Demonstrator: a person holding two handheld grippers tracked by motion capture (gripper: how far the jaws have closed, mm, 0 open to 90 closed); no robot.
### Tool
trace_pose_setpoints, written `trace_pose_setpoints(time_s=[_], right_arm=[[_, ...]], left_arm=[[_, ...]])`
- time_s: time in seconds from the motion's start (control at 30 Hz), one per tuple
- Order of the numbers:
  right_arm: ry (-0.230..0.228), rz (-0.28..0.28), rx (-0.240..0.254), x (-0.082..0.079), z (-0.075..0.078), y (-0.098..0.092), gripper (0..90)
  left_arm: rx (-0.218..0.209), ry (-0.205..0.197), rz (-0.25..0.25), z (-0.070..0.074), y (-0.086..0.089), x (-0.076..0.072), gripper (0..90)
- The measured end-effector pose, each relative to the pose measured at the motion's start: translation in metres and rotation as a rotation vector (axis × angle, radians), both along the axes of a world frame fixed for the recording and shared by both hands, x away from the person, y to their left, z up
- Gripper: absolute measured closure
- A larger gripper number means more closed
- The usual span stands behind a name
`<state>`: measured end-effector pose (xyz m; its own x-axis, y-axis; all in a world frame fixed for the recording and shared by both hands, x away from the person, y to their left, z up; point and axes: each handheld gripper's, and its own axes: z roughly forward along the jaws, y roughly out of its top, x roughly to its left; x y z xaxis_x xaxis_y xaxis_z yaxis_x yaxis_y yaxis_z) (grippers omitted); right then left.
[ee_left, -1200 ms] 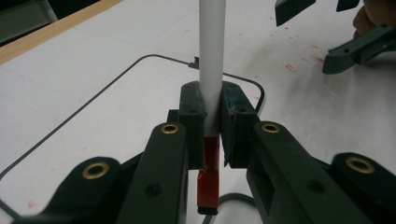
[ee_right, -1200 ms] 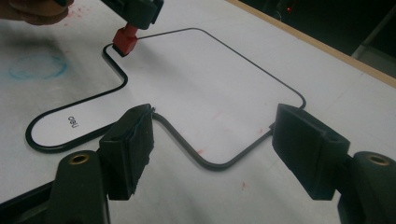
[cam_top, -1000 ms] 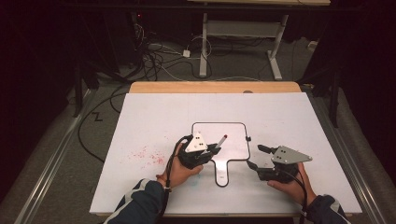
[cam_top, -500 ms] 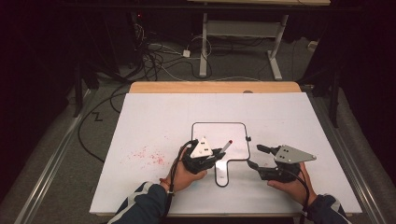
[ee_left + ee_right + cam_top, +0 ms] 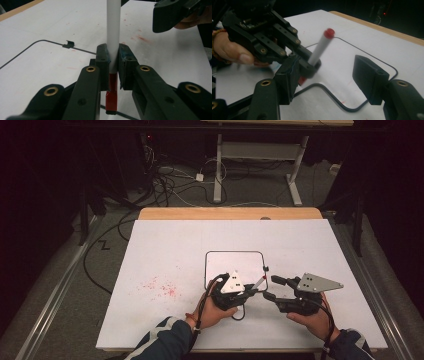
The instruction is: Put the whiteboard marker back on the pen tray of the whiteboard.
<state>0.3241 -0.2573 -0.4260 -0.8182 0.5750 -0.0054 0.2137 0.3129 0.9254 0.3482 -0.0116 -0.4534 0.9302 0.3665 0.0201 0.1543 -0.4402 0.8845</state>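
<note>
You see red smudges (image 5: 160,286) on the white table cover (image 5: 165,250), tangled cables (image 5: 170,182) on the floor, and a white desk frame (image 5: 260,155) behind.

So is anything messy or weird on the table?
Yes: the white sheet has red specks smeared left of the small board, and more red marks show in the left gripper view. Also, the left gripper clamps a white marker low down near its red end, so it sticks out tilted.
</note>
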Motion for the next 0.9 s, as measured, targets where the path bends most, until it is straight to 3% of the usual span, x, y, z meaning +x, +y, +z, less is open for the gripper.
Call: trace_pose_setpoints(time_s=[0.23, 0.33, 0.43, 0.57, 0.63, 0.7, 0.77, 0.83, 0.9], right_arm=[[0.002, 0.001, 0.02, -0.002, 0.001, 0.002, 44.8], [0.002, -0.01, 0.033, -0.002, 0.002, 0.003, 50.6], [-0.01, -0.033, 0.033, -0.002, 0.003, 0.003, 63.2], [0.01, -0.047, 0.038, 0.001, 0.003, 0.0, 67.5], [0.011, -0.05, 0.032, 0.002, 0.002, 0.001, 75.7], [0.025, -0.052, 0.033, 0.004, 0.003, 0.001, 78.5], [0.033, -0.057, 0.025, 0.005, 0.005, 0.001, 80.8], [0.034, -0.083, 0.005, 0.007, 0.008, 0.001, 80.9], [0.07, -0.103, 0.015, 0.013, 0.013, -0.004, 80.9]], left_arm=[[-0.003, 0.006, -0.018, -0.002, -0.013, 0.001, 78.8], [-0.001, 0.002, -0.02, -0.003, -0.017, 0.001, 78.7], [-0.007, 0.006, -0.019, -0.003, -0.019, 0.001, 78.7], [-0.005, 0.01, -0.025, -0.004, -0.023, 0.001, 78.7], [-0.003, 0.014, -0.026, -0.004, -0.024, 0.001, 78.7], [-0.009, 0.022, -0.017, -0.005, -0.024, 0.002, 78.4], [0.003, 0.033, 0.01, -0.006, -0.024, 0.003, 70.7], [0.033, 0.052, 0.029, -0.004, -0.018, 0.002, 56.0], [0.044, 0.034, 0.054, 0.001, -0.003, 0.0, 47.0]])
